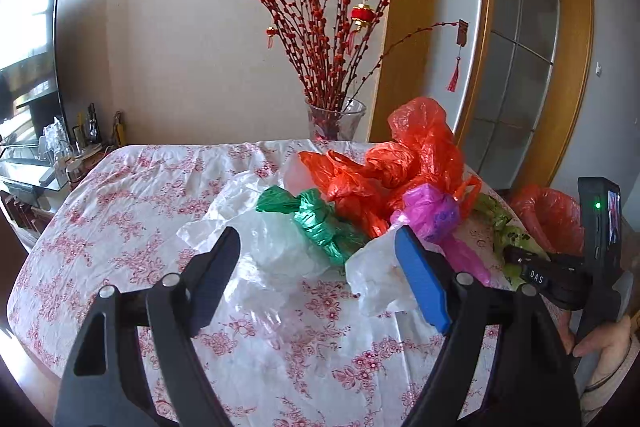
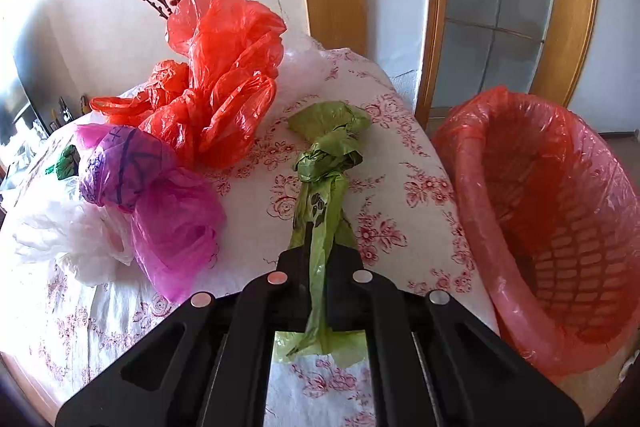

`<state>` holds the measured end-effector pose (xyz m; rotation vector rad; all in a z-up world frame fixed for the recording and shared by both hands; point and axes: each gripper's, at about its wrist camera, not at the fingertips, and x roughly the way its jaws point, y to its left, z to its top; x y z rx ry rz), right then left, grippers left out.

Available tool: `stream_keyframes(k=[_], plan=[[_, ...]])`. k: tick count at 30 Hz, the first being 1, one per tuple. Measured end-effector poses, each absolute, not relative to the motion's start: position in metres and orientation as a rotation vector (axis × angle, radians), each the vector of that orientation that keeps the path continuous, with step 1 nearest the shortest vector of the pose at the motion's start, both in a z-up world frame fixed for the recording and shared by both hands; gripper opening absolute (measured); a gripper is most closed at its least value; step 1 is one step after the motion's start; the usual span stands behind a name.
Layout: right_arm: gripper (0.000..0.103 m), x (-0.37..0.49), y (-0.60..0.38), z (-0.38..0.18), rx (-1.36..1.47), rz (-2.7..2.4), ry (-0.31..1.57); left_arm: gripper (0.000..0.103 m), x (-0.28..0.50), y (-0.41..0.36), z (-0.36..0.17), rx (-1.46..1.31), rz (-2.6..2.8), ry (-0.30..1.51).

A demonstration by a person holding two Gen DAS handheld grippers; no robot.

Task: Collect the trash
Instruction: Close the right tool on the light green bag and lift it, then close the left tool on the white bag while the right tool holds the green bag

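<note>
On the bench (image 2: 400, 163), draped in a white cloth printed with red flowers beside a wooden-framed glass door (image 2: 500, 7), the right tool (image 2: 318, 247) is clenched on a knotted light-green plastic bag (image 2: 320, 163) stretching ahead of it. Right of this tool stands a red-lined mesh wastebasket (image 2: 560, 227), while the left tool (image 1: 316, 259) hangs released above crumpled white plastic bags (image 1: 280, 251).

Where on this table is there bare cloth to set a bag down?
Free: the left half of the tablecloth, left of the white bags, and the strip between the light green bag and the red-lined bin. Crowded: the middle, with red bags, pink bag and dark green bag.
</note>
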<state>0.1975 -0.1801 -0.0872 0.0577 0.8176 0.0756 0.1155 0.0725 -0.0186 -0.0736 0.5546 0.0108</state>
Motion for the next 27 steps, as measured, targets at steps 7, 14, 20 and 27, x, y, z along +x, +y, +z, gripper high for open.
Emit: stream_keyframes(k=[7,14,20,27], plan=[[0.004,0.175,-0.193,-0.073,0.086,0.076,0.768,0.070,0.130,0.048,-0.031,0.001,-0.066,0.591],[0.004,0.162,-0.197,-0.058,0.076,0.083,0.735,0.049,0.148,0.048,-0.048,-0.026,-0.119,0.668],[0.004,0.159,-0.199,-0.054,0.078,0.079,0.726,0.009,0.151,0.052,-0.054,-0.067,-0.160,0.695],[0.004,0.152,-0.195,-0.044,0.065,0.088,0.697,0.006,0.133,0.068,-0.022,-0.097,-0.135,0.599]])
